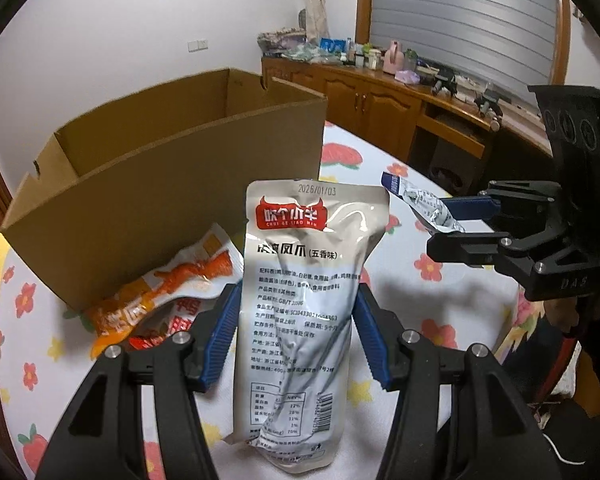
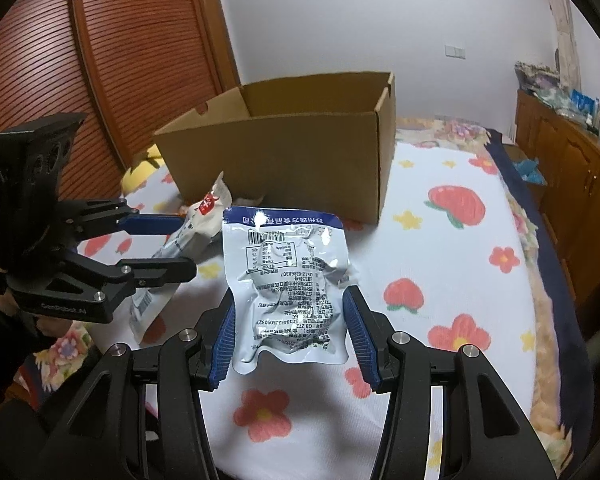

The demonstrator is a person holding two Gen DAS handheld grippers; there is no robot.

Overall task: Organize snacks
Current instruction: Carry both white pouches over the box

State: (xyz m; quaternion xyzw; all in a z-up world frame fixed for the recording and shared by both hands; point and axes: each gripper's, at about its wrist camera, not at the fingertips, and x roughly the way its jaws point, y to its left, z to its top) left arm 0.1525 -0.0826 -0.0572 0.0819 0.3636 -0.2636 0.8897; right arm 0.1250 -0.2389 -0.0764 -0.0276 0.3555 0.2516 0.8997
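Nearest to me, my left gripper (image 1: pixel 296 316) is clamped on a grey pouch (image 1: pixel 300 300), its blue pads pressing both long edges about halfway up. The pouch stands upright, red logo at the top, lifted clear of the sheet (image 1: pixel 400 272). My right gripper (image 2: pixel 290 334) is likewise closed on a silver packet (image 2: pixel 290 280) with a blue band on its far edge; its pads pinch the crinkled sides and the packet is held above the flowered sheet. Both sets of jaws stand roughly half apart, stopped by the packs between them.

From the left camera the right gripper shows at the right edge, with the silver packet seen edge-on between its fingers. From the right camera the left gripper shows at the left, the pouch slanting down between its fingers.

Just beyond the grey pouch, an orange packet (image 1: pixel 168 292) lies on the sheet against the foot of the box (image 1: pixel 172 184). The box sits open on the bed, flaps up. Farther back, a wooden cabinet (image 1: pixel 364 100) carries bottles and clutter along the wall.
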